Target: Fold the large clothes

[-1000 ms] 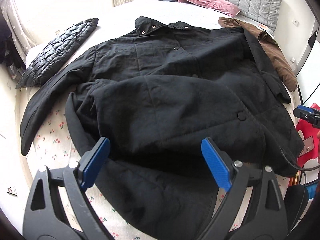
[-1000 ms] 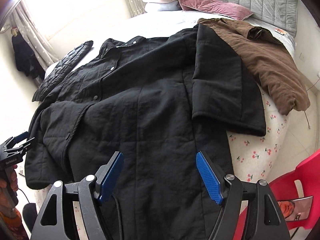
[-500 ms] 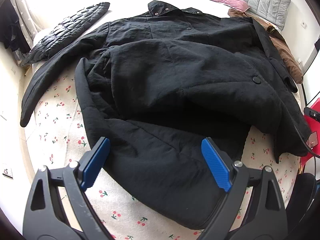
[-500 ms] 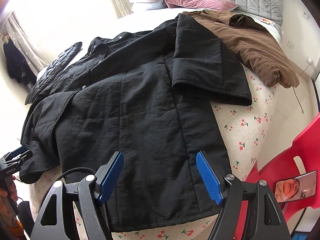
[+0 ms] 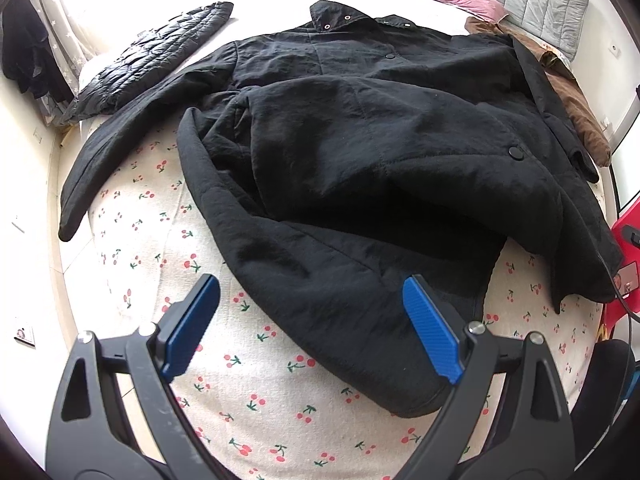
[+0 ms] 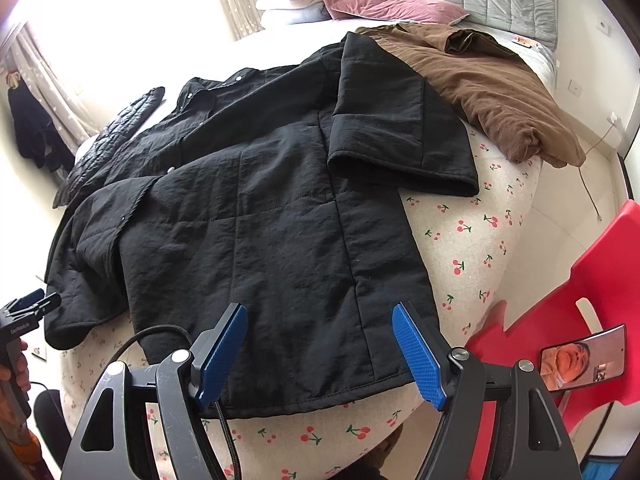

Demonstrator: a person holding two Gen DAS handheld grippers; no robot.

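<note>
A large black quilted coat (image 5: 360,140) lies face up on a bed, collar toward the headboard, one front panel flapped over the body. My left gripper (image 5: 312,292) hovers open above the near left corner of the hem, nothing between its blue pads. In the right wrist view the same black coat (image 6: 260,220) spreads out with its right sleeve folded across the body. My right gripper (image 6: 318,320) hangs open just over the hem's lower right part, empty. The left gripper (image 6: 28,308) shows at that view's left edge, held by a hand.
The bed (image 5: 140,220) has a white sheet with cherry print. A black puffer garment (image 5: 148,64) lies at the far left, a brown jacket (image 6: 492,84) at the far right, pink pillows (image 6: 384,4) by the grey headboard. A red chair (image 6: 560,320) with a phone (image 6: 582,356) stands beside the bed.
Both grippers have drawn back toward the foot of the bed, so more hem and cherry sheet show below the coat. Both stay open and empty.
</note>
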